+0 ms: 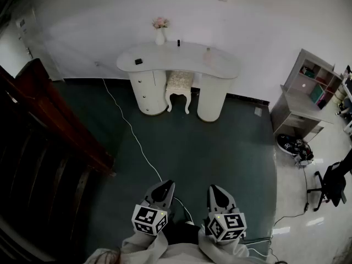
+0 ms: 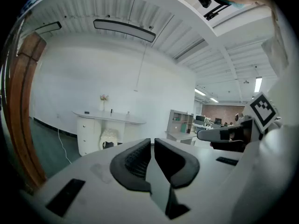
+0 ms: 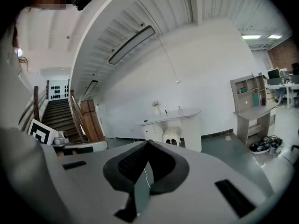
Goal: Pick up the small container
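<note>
Left gripper: held low over the green floor at the near edge of the head view. In the left gripper view its jaws stand closed against each other with no object between them.

Right gripper: beside the left one and level with it. Its jaws meet at the tips, also closed on themselves.

Markings: each gripper carries a cube with black-and-white square marker patterns, left cube, right cube. They are coded patterns, not words.

Small container: a pale item standing on the white curved table against the far wall, toward the tabletop's right end. It is well apart from both grippers and too small for any label to be read.

Other items on the tabletop: a vase of pink flowers at the back edge, a small dark object near the left end.

A white stool is tucked under the table. A white cable runs across the floor. A wooden stair rail stands at left, a shelf unit at right.
</note>
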The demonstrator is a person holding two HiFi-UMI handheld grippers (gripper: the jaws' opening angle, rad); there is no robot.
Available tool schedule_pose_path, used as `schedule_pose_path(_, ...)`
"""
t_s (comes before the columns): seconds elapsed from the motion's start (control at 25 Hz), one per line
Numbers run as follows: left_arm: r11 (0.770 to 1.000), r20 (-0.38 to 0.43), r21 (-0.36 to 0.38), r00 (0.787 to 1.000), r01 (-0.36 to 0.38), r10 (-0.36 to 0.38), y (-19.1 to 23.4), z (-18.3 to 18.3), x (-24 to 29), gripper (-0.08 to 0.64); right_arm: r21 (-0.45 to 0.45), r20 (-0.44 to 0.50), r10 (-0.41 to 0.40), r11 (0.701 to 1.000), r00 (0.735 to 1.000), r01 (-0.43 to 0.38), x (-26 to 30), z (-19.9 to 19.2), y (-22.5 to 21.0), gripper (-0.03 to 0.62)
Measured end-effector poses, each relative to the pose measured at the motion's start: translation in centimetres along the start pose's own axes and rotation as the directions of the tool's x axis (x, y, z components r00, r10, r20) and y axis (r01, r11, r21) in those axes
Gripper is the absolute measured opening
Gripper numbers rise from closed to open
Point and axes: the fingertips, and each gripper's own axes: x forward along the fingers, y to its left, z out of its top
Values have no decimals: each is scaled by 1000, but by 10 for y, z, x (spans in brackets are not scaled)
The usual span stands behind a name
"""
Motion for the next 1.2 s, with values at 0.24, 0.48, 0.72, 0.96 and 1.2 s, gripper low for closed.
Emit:
schedule_pose_path(0.24, 1000, -16, 7, 1000, -6, 7, -2, -16, -19, 32, 29, -1, -1, 1000, 1000, 1, -7, -18, 13, 51)
schedule_pose_path(0.48, 1000, -20, -1, 1000, -15, 15, 3, -19, -23, 32, 45, 9, -15, 999, 1000, 14, -8, -20, 16, 51)
schedule_pose_path(0.72, 1000, -29, 1, 1000, 5, -5, 2, -18, -4, 32, 54, -4, -39, 998, 999, 39, 1, -17, 1, 51)
schedule_pose_path(0.96, 1000, -38, -25, 999, 8, -9, 23, -17, 24, 32, 49, -12, -53, 997, 999, 53, 30, -11, -13, 51)
schedule_pose_path(1.2, 1000, -43, -25, 999, 17, -18, 46, -3, 73, 32, 58, -25, -69, 996, 997, 71, 74, 5, -37, 51)
